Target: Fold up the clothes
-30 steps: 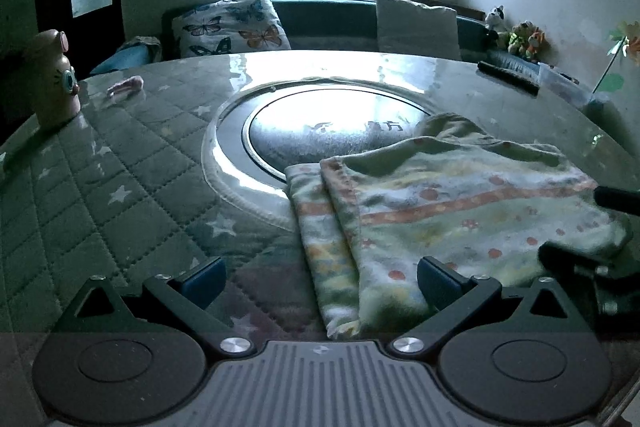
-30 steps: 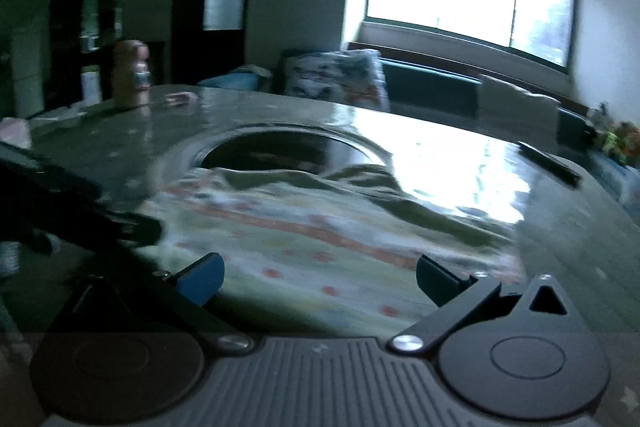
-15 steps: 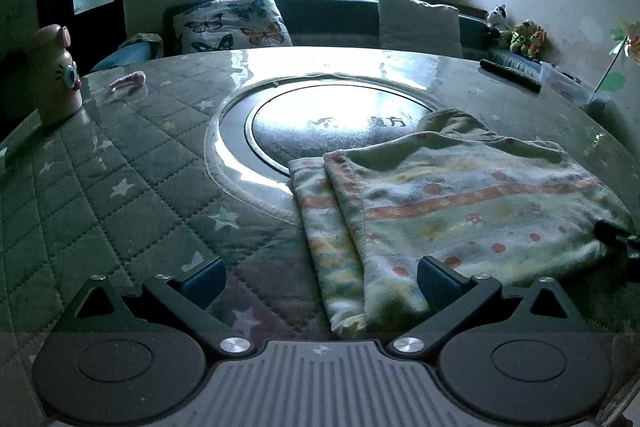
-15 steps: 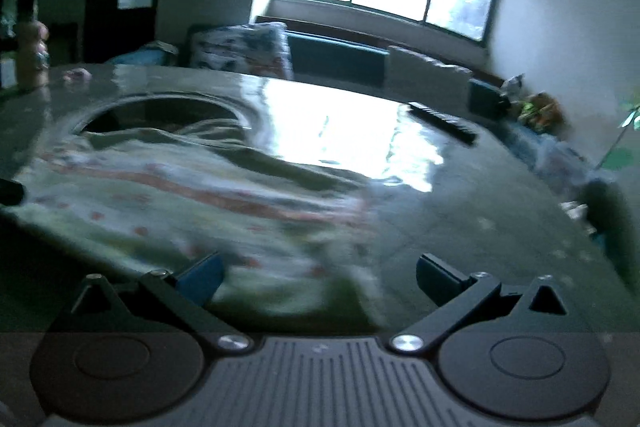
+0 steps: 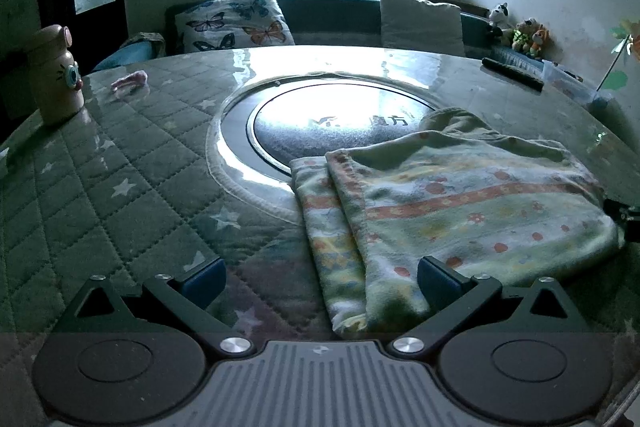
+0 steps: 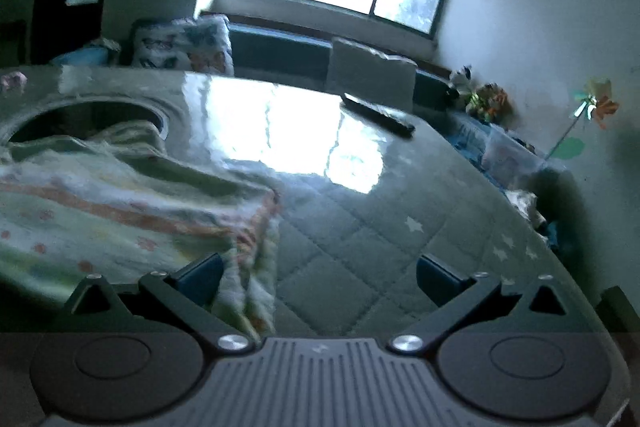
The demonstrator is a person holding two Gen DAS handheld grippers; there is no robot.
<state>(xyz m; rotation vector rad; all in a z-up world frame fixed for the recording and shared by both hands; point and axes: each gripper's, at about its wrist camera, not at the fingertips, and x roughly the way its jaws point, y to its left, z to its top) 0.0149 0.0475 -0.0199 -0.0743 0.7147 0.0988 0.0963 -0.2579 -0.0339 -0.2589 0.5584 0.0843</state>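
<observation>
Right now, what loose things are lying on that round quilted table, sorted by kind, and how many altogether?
Folded pastel patterned cloth: 1
Beige bottle with a cartoon face: 1
Long black remote control: 1
Small pink crumpled item: 1
Total: 4, not counting the open left gripper and open right gripper.

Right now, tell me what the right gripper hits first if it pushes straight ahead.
Probably bare quilted table cover: the right gripper is open, with only its left finger over the folded garment's edge. Farther on lies the remote, though depth is unclear.
</observation>
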